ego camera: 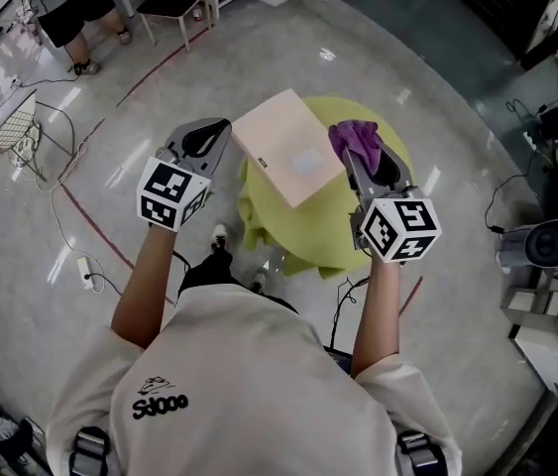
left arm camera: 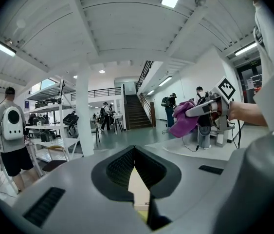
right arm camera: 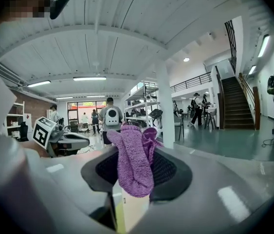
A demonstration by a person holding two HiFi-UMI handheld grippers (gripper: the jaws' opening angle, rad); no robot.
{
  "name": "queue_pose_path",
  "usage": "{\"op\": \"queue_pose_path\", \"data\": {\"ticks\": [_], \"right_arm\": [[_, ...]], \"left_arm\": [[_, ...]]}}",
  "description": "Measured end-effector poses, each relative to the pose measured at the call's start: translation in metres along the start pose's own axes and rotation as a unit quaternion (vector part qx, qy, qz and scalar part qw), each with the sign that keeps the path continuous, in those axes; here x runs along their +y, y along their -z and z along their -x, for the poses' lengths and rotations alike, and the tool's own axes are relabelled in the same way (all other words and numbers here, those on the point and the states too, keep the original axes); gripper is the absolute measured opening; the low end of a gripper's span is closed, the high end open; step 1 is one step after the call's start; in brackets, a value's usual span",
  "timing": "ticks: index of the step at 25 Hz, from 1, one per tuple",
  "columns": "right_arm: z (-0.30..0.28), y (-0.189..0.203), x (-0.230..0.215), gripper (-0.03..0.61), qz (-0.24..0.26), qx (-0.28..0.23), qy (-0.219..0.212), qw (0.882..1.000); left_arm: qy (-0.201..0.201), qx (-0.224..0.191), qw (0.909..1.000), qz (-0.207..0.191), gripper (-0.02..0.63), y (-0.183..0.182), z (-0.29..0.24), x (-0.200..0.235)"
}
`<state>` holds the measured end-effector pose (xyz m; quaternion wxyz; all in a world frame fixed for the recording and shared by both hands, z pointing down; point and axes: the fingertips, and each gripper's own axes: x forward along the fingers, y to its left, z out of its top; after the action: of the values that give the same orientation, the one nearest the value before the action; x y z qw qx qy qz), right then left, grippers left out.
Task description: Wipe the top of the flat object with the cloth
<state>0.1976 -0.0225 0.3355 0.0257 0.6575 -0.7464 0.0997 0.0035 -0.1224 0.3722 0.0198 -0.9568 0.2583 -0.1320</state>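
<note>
Flat box (ego camera: pixel 286 147) sits on a round table under a yellow-green cover (ego camera: pixel 308 231), turned so one corner points at the person. There is a faint pale patch on the box top, toward its right corner.

Right gripper (ego camera: pixel 368 162): just off the box's right corner, jaws clamped on the purple cloth (ego camera: pixel 351 137). In the right gripper view the cloth bunches up between the pads and hangs over the front of them. In the head view it lies at the box's right corner, and I can't tell whether it touches the top. A strip of the box shows below the cloth through the jaw gap.

Left gripper (ego camera: pixel 209 137): just off the box's left corner, apart from it. Jaws are brought together, tips meeting, nothing between them. Its own view shows only a sliver of the box in the V behind the tips.

Both gripper cameras look out level across the hall, not down at the box.

Beyond the box's far-left side: a chair (ego camera: pixel 174 3) and a person standing (ego camera: pixel 75 13), well apart from the table
</note>
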Motion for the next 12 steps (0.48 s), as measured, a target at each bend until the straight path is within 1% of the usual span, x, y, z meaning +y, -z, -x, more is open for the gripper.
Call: {"op": "queue_pose_path", "data": {"ticks": [3, 6, 12], "right_arm": [[-0.027, 0.008, -0.011, 0.156, -0.015, 0.009, 0.008, 1.0], [-0.051, 0.012, -0.026, 0.156, -0.023, 0.014, 0.027, 0.999], [-0.111, 0.033, -0.044, 0.156, -0.017, 0.043, 0.04, 0.998]], "left_arm": [[0.004, 0.005, 1.0, 0.006, 0.006, 0.01, -0.015, 0.02], [0.013, 0.008, 0.9999, 0.006, 0.006, 0.014, -0.036, 0.039], [0.039, 0.019, 0.9991, -0.002, 0.006, 0.027, -0.08, 0.077]]}}
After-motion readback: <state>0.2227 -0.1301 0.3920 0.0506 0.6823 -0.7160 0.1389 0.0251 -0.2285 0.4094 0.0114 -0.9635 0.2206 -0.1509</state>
